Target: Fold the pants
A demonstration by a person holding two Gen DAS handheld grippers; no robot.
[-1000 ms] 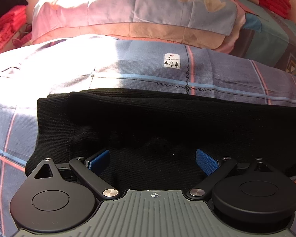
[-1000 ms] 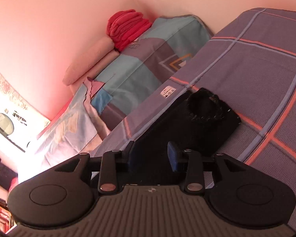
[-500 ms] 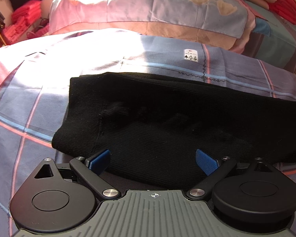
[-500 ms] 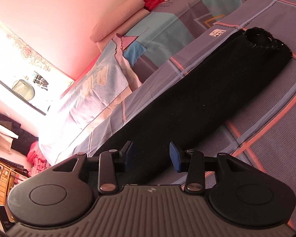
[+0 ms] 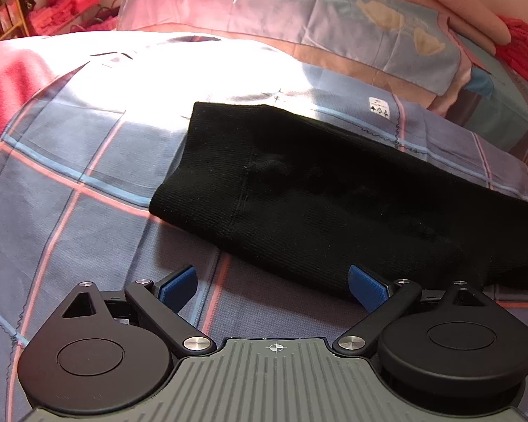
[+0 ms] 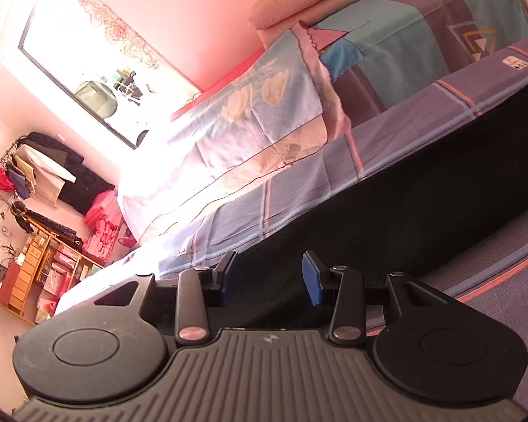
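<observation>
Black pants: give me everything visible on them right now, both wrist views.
The black pants are a dark, fine-ribbed knit, folded lengthwise into one long narrow band. They lie flat on the plaid bed sheet. One end shows in the left wrist view, crossed by a stitched seam; the other end runs out of frame. The left hand-held gripper is open just short of their near edge; the right hand-held gripper stands open over them, gripping nothing.
</observation>
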